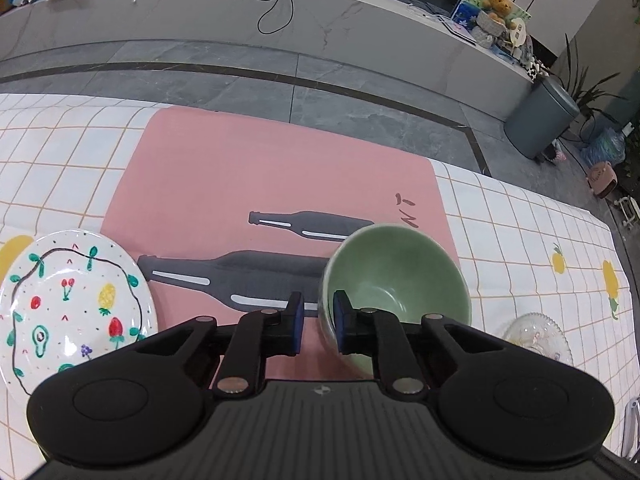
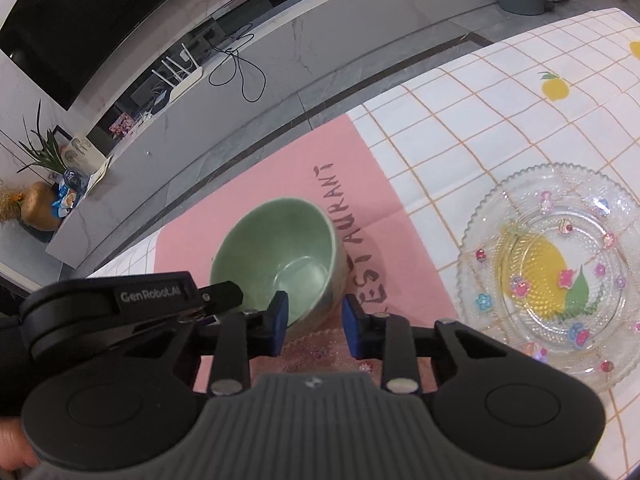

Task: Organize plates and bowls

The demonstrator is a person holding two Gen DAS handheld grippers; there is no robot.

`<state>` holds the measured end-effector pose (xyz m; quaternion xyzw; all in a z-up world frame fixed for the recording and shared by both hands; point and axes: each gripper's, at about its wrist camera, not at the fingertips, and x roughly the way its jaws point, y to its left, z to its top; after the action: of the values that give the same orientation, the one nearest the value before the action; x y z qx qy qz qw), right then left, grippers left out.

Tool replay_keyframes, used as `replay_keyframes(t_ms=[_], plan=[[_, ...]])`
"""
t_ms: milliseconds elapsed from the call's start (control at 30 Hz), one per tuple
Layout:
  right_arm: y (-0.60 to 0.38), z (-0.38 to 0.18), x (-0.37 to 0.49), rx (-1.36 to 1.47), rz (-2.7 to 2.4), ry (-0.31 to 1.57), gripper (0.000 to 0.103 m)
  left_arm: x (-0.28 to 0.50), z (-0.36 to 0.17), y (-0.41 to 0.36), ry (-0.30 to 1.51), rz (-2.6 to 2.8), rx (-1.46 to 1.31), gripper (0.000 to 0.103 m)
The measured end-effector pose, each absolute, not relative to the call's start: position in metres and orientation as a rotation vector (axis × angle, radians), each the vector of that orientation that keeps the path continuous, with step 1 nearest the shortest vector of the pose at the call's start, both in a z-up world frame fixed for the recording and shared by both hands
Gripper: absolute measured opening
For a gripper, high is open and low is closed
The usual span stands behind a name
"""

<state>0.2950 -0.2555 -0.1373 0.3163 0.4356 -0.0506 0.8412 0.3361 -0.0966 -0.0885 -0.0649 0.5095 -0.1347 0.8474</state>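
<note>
A green bowl (image 1: pixel 396 276) sits tilted on the pink placemat (image 1: pixel 272 184). My left gripper (image 1: pixel 318 320) straddles the bowl's near left rim, one blue pad inside and one outside, with a visible gap to the outer pad. In the right wrist view the same bowl (image 2: pixel 276 256) is between my right gripper's (image 2: pixel 314 326) blue pads at its near wall, jaws apart. A white fruit-painted plate (image 1: pixel 72 308) lies left of the mat. A clear glass plate (image 2: pixel 556 276) with flower dots lies to the right; its edge also shows in the left wrist view (image 1: pixel 536 334).
The table has a white checked cloth (image 1: pixel 520 240) with lemon prints. A pinkish glittery item (image 2: pixel 316 354) lies under my right gripper. The table's far edge drops to grey floor (image 1: pixel 280 80); a long counter and a grey bin (image 1: pixel 540 116) stand beyond.
</note>
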Motion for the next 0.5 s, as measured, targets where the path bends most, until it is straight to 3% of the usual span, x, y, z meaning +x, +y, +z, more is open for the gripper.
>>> replay_keyframes(t_ms=[133, 500], plan=[[-0.2532, -0.1395, 0.295, 0.655, -0.09, 0.912, 0.028, 0.3366, -0.0892, -0.1026, 1.073, -0.285, -0.124, 0.008], [-0.2604, -0.1396, 0.2899, 0.701, -0.095, 0.896, 0.021, 0.334, -0.0858, -0.1052, 1.081, -0.271, -0.111, 0.008]])
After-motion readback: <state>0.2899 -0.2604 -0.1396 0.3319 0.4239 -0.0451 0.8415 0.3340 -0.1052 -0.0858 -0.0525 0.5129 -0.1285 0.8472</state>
